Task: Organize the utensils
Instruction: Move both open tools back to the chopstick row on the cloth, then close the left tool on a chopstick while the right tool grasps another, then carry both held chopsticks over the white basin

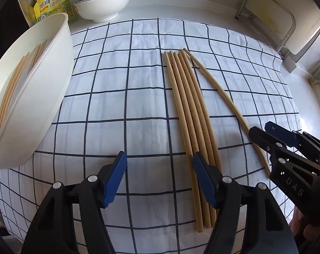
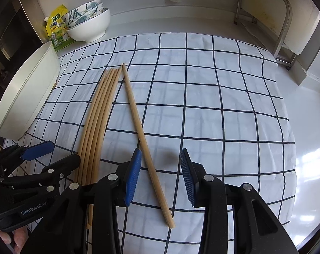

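Several wooden chopsticks [image 1: 187, 110] [image 2: 98, 116] lie side by side on the chequered cloth [image 1: 117, 84]. One single chopstick [image 1: 219, 89] [image 2: 134, 110] lies apart, slanting to their right. My left gripper [image 1: 159, 155] [image 2: 65, 151] hangs open over the cloth, its right finger above the bundle's near part. Only cloth shows between its jaws. My right gripper [image 2: 161, 151] [image 1: 259, 127] is open and straddles the single chopstick, which runs close to its left pad without being pinched. A white basin [image 1: 43, 97] [image 2: 26, 97] at the left holds more chopsticks [image 1: 13, 84].
Stacked bowls [image 1: 100, 6] [image 2: 90, 25] and a yellow packet [image 1: 51, 2] stand at the back left. A metal rack [image 1: 272, 14] [image 2: 284, 21] stands at the back right. Bare white counter [image 2: 308, 127] lies to the right of the cloth.
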Demonstrator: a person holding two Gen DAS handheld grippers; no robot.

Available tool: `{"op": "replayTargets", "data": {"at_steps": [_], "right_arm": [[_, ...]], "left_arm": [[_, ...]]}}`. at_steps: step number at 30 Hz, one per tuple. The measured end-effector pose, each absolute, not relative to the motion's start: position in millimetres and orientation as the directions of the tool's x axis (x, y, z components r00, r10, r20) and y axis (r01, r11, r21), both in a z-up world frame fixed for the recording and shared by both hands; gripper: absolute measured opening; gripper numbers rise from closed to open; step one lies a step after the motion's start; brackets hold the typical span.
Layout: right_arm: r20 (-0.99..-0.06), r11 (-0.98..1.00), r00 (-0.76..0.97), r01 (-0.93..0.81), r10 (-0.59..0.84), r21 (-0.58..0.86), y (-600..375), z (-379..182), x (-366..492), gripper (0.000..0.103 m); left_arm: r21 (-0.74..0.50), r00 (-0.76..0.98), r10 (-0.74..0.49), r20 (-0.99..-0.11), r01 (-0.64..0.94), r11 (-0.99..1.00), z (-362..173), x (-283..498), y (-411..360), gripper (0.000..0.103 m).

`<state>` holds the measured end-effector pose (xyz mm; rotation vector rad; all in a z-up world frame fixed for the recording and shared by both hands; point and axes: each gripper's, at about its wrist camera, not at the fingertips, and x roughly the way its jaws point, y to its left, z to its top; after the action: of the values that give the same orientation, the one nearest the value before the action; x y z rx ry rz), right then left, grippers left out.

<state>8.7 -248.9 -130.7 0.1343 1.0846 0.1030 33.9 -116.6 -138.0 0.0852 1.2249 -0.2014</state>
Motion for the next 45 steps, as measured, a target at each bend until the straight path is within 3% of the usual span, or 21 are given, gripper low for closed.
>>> {"op": "replayTargets", "data": {"at_steps": [6, 14, 21, 24, 26, 28, 36, 45], "right_arm": [[-0.874, 0.988, 0.462, -0.033, 0.151, 0.153, -247, -132, 13, 0.037], [-0.875, 0.989, 0.462, -0.051, 0.147, 0.140, -243, -137, 25, 0.037], [-0.868, 0.994, 0.488, -0.105, 0.086, 0.039, -227, -138, 35, 0.037], [-0.864, 0.990, 0.493, -0.136, 0.104, 0.042, -221, -138, 36, 0.027], [-0.863, 0.987, 0.492, -0.156, 0.115, 0.042, -218, -137, 37, 0.011], [-0.865, 0.987, 0.487, -0.154, 0.124, 0.055, -218, -137, 37, 0.007], [-0.856, 0.979, 0.477, -0.100, 0.202, 0.176, -229, -122, 32, 0.006], [-0.806, 0.968, 0.540, -0.080, 0.244, 0.239, -209, -65, 34, 0.006]], "left_arm": [[-0.005, 0.322, -0.063, -0.945, 0.178, 0.984, -139, 39, -112, 0.060], [-0.002, 0.325, -0.051, -0.944, 0.148, 0.989, -139, 43, -98, 0.061], [0.003, 0.342, -0.054, -0.938, 0.164, 0.986, -139, 52, -110, 0.060], [0.000, 0.354, -0.070, -0.932, 0.195, 0.981, -137, 53, -118, 0.042], [-0.006, 0.352, -0.083, -0.932, 0.212, 0.977, -136, 52, -122, 0.018], [-0.030, 0.341, -0.105, -0.934, 0.219, 0.975, -135, 53, -122, 0.008], [-0.102, 0.321, -0.170, -0.932, 0.217, 0.971, -126, 52, -104, 0.008], [-0.143, 0.413, -0.231, -0.881, 0.233, 0.962, -65, 62, -65, 0.007]]}}
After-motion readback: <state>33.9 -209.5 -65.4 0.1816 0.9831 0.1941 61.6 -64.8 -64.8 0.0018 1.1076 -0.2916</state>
